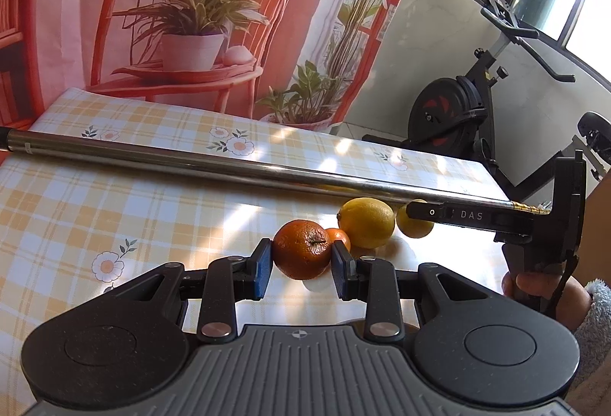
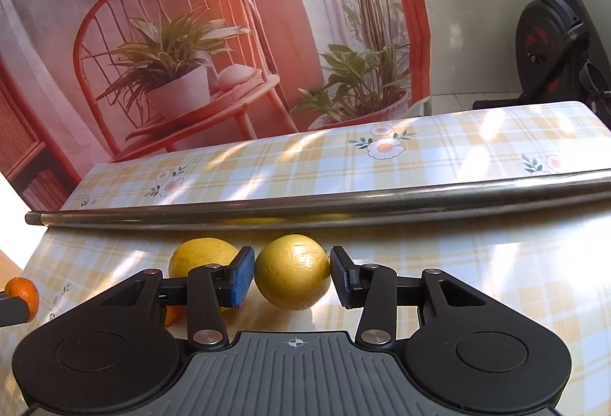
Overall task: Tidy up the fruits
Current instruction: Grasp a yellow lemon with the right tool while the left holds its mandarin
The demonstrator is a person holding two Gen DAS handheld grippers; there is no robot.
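My left gripper (image 1: 301, 261) clamps the dark orange, round tangerine (image 1: 302, 250); my right gripper (image 2: 292, 276) pinches the dull yellow, round lemon (image 2: 293, 271), both low over the glossy yellow-checked tablecloth (image 1: 114, 202). Smooth rinds could slip and roll into the long steel pole (image 2: 305, 213). Behind hang a printed red-chair backdrop (image 1: 191, 15) and a black exercise bike (image 1: 458, 110).

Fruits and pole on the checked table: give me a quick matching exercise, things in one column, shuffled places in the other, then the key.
Things:
1. large orange
2. round yellow fruit
3. small orange
4. metal pole

Places:
A. between the right tool's pads
B. lying across the tablecloth behind the fruit
C. between the left tool's pads
D. tucked just behind the large orange

Pairs: 1-C, 2-A, 3-D, 4-B
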